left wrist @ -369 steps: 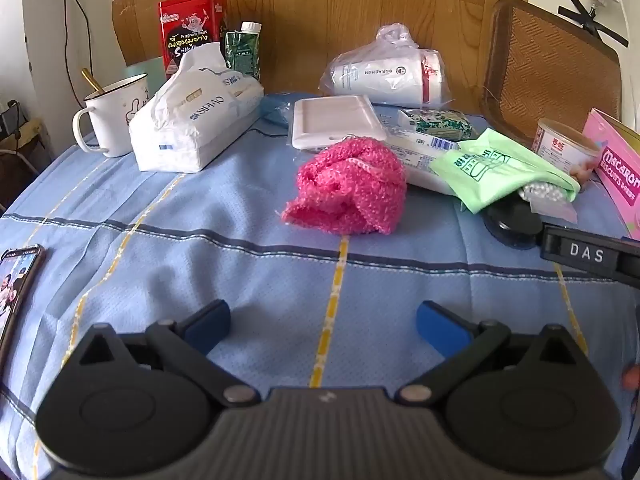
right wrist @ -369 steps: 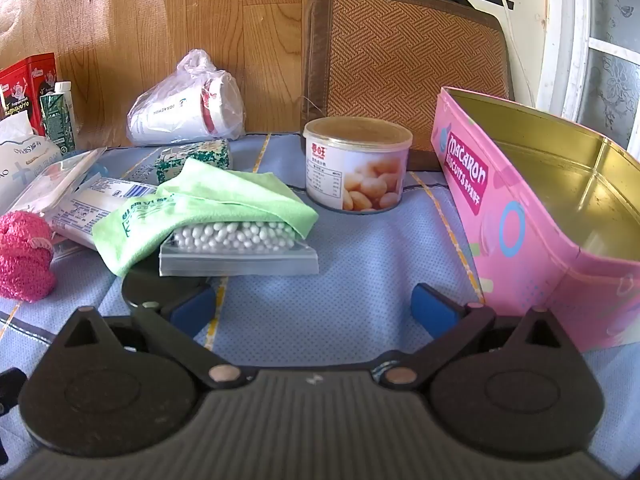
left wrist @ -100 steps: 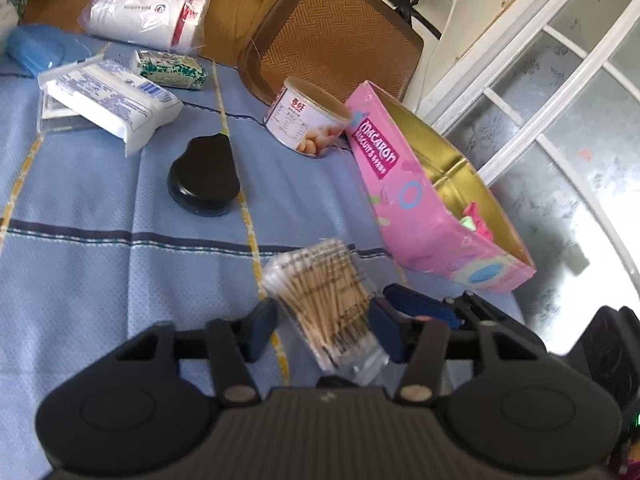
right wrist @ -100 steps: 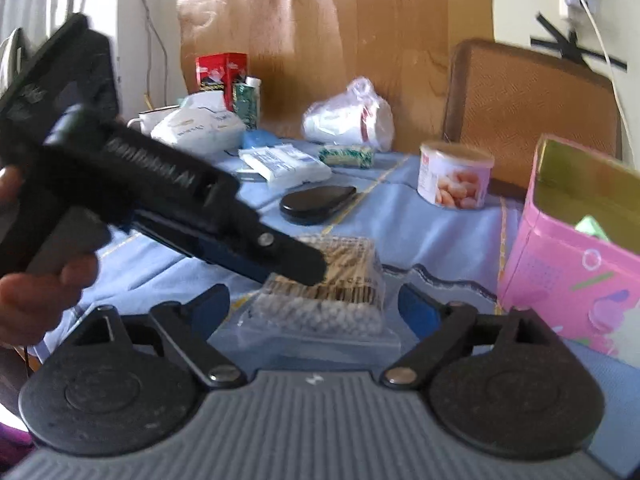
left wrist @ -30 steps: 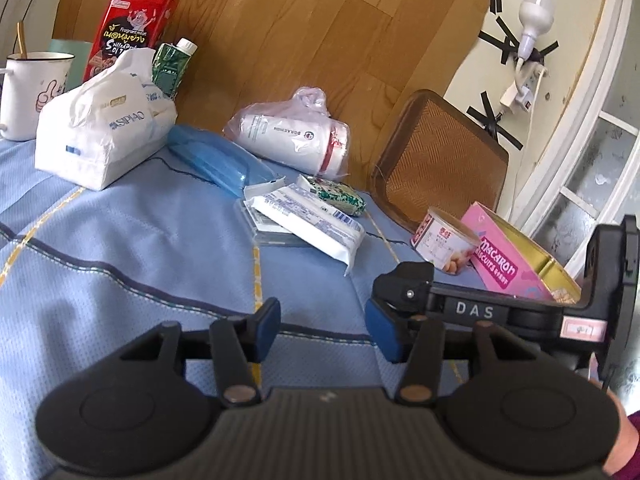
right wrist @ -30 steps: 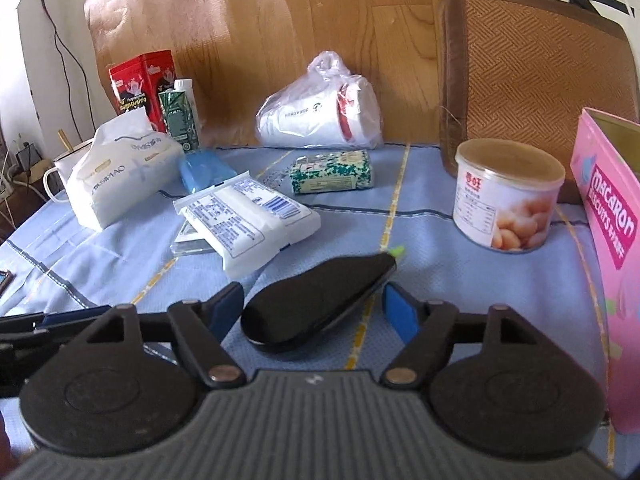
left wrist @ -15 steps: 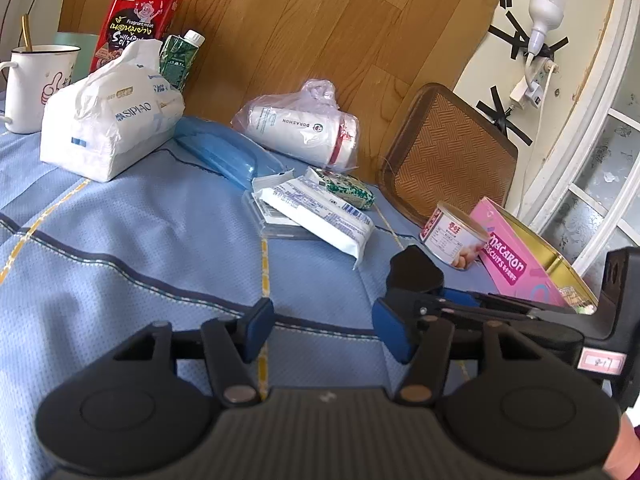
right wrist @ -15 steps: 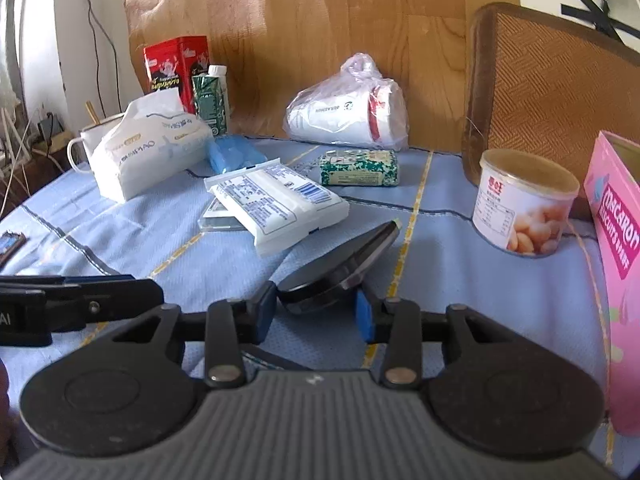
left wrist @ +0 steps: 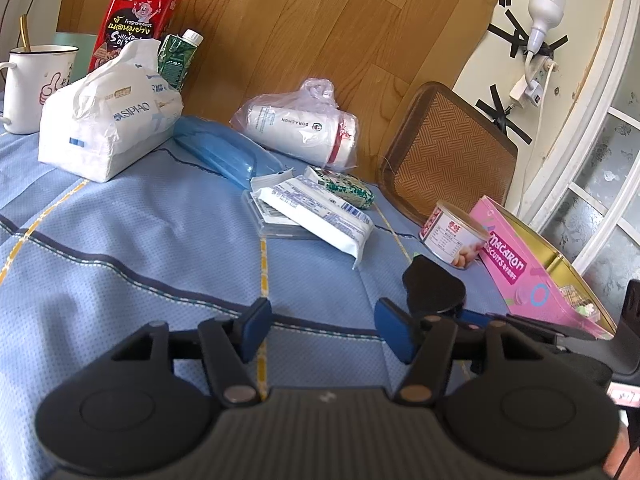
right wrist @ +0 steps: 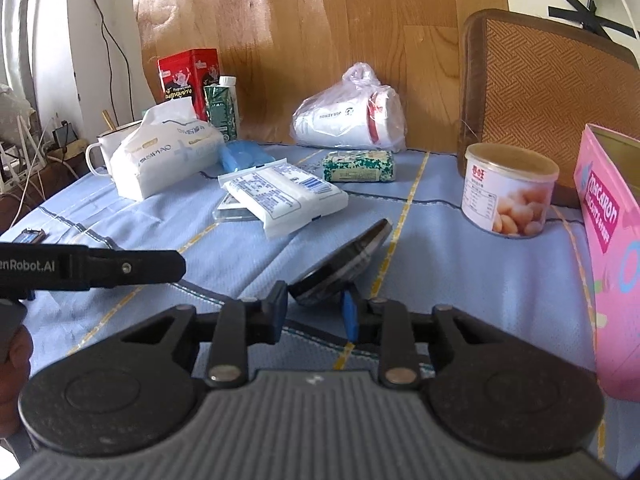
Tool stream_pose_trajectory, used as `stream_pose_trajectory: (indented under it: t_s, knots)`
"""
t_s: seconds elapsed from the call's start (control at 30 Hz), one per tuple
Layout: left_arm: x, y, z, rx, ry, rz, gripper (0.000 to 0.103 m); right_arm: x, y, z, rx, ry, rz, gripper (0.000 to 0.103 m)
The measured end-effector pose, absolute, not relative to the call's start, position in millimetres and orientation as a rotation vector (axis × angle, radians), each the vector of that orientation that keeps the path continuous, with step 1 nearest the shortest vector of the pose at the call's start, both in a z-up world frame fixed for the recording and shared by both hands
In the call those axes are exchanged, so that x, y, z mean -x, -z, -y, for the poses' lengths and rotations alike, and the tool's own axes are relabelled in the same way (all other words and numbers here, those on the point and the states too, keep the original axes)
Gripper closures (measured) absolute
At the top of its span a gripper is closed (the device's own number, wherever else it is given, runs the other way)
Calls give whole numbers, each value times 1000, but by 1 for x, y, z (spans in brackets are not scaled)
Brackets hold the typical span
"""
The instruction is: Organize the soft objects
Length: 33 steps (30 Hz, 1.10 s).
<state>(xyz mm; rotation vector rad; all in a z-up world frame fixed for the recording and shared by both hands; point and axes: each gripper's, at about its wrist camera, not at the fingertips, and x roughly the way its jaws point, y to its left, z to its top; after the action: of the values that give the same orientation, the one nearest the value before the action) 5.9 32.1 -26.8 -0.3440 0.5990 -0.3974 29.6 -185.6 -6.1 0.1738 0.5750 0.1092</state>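
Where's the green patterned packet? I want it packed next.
Green patterned packet: far side of the table, between the bagged white cup and the white wipes pack.

Bench cloth [left wrist: 160, 240]: blue woven, matt. Black case [right wrist: 344, 258]: smooth, faint sheen. Pink tin [left wrist: 536, 280]: glossy, gold metal inside. Tissue pack [left wrist: 108, 120]: crinkled plastic wrap. Backboard [left wrist: 320, 20]: wood grain.

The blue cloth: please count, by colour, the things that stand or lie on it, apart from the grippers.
White: 4, mug, tissue pack, bagged cups, wipes pack
Red: 1, tin
Green: 2, carton, small packet
Blue: 1, mask pack
Pink: 1, macaron box
Black: 1, case, held by right gripper
Printed: 1, can
Total: 11
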Motion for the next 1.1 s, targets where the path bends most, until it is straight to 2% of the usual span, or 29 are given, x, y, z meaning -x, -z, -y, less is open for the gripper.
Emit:
stream_pose_trajectory:
  t_s: [0.1,0.17,0.27,0.33,0.4,1.1]
  knots:
    - [-5,27,-32,345,398,-599,43,-29,6,186,-175,-108,-573,70]
    - [-8,27,-32,344,407,-600,42,-29,6,186,-181,-104,-571,66]
    - [-9,27,-33,342,414,-599,39,-27,6,188,-197,-93,-564,46]
    - [-10,27,-33,343,418,-599,36,-25,5,189,-217,-65,-549,23]
    - [-11,26,-34,344,423,-599,35,-22,4,193,-239,-41,-524,15]
    - [-12,26,-35,346,433,-601,33,-22,3,190,-209,-45,-525,14]
